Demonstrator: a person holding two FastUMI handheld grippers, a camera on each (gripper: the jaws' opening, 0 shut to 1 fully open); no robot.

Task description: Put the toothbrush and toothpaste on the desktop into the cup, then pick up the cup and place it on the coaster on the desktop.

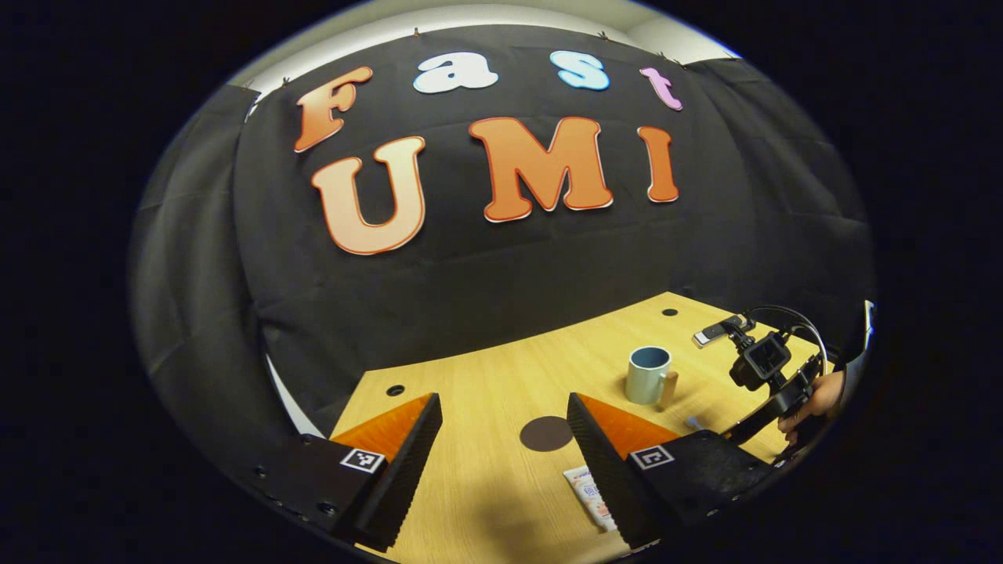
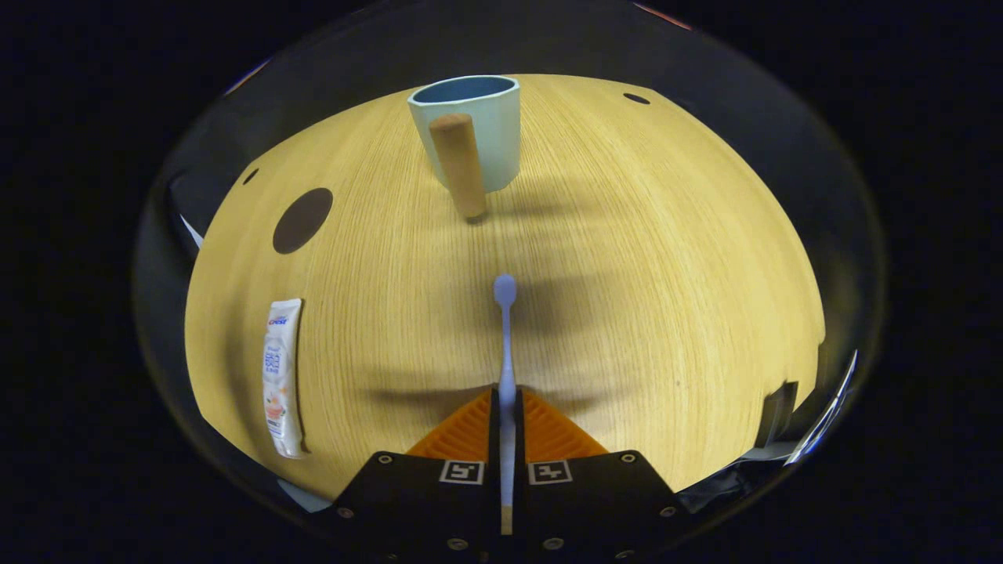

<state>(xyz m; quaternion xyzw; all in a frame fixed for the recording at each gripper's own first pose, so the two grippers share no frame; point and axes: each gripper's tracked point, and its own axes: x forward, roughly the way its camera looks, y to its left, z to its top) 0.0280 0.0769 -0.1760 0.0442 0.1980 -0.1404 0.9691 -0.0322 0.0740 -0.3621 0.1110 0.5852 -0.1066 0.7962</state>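
Observation:
My right gripper (image 2: 506, 403) is shut on the pale lilac toothbrush (image 2: 505, 337), whose head points toward the cup. The light blue cup (image 2: 478, 129) with a wooden handle stands upright farther ahead on the wooden desktop (image 2: 666, 274). The white toothpaste tube (image 2: 282, 376) lies flat to the left, and the dark round coaster (image 2: 302, 220) lies beyond it. In the left gripper view my left gripper (image 1: 505, 415) hangs open above the desk, with the coaster (image 1: 546, 433) between its fingers' line of sight, the toothpaste (image 1: 589, 495) by its right finger and the cup (image 1: 649, 374) farther right.
The other gripper (image 1: 772, 384), held by a hand (image 1: 819, 399), shows at the right of the left gripper view, low over the desk. Small dark holes (image 1: 396, 389) mark the desk near the black cloth wall. The desk's far edge meets that wall.

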